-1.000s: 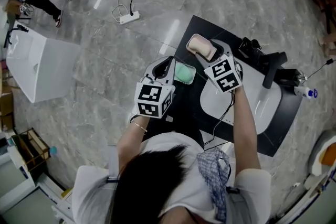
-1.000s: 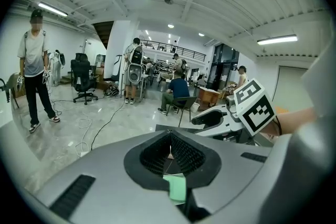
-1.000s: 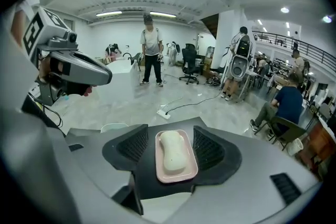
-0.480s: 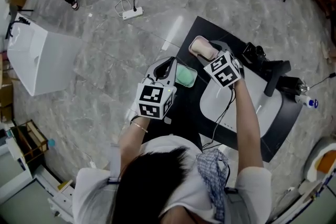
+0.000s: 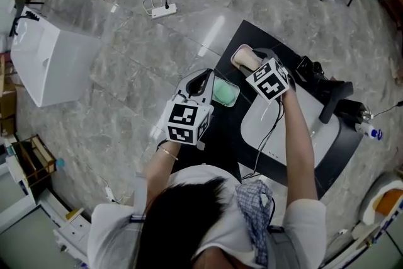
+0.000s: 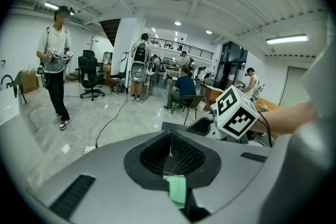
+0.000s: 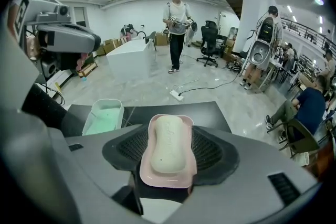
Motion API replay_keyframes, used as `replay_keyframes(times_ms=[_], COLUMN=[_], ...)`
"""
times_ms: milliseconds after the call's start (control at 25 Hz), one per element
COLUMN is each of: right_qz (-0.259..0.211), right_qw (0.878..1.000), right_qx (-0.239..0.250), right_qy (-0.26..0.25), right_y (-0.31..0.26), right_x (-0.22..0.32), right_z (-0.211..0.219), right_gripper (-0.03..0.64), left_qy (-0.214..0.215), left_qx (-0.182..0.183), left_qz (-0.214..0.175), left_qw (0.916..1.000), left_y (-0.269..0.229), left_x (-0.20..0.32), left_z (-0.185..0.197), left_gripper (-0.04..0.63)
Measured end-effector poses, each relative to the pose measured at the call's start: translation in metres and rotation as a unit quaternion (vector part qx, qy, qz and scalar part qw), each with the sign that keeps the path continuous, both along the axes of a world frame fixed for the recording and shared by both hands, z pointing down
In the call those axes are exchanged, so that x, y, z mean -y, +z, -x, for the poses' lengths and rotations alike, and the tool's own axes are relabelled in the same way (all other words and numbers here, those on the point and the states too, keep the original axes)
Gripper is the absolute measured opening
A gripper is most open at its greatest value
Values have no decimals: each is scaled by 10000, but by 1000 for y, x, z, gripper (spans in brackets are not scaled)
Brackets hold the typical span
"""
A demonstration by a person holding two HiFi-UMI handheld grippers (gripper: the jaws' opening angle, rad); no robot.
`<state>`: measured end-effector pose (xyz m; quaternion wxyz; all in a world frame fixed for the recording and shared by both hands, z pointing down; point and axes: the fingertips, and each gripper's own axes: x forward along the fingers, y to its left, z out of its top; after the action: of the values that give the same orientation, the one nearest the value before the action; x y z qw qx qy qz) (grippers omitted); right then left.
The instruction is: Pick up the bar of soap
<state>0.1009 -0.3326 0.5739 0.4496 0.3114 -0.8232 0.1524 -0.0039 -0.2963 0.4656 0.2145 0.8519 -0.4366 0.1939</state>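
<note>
On the left, the left gripper (image 5: pixel 203 77) hangs over the black table (image 5: pixel 232 138). Its two jaws are pressed together at the tips and hold nothing. Just to its right sits a little green dish (image 5: pixel 225 92). Next comes the bar of soap (image 7: pixel 168 144), lying in a pink dish (image 7: pixel 157 177) at the far edge of the table. The right gripper (image 7: pixel 167 136) points down at it, jaws wide apart, one on each side of the dish, not squeezing. A white sink (image 5: pixel 312 132) is on the right.
</note>
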Motion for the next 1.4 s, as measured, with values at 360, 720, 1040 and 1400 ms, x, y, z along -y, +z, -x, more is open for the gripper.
replay_keyframes(times_ms=[360, 720, 1040, 1400], right_qz=[324, 465, 680, 839], right_qw=[9988, 9974, 9926, 9930], right_qx=[-255, -435, -823, -666], right_qy=[-260, -330, -570, -500], right_y=[20, 30, 42, 42], right_x=[-3, 2, 0, 1], right_z=[2, 1, -2, 1], right_gripper=[264, 262, 225, 224], left_qy=[-142, 51, -42, -21], left_qx=[-18, -105, -83, -134], left_qz=[36, -31, -40, -60], left_qw=[9999, 9999, 9999, 9999], left_y=[0, -3, -3, -6], left_x=[3, 2, 7, 10], left_z=[8, 3, 10, 12], left_gripper=[12, 12, 12, 12])
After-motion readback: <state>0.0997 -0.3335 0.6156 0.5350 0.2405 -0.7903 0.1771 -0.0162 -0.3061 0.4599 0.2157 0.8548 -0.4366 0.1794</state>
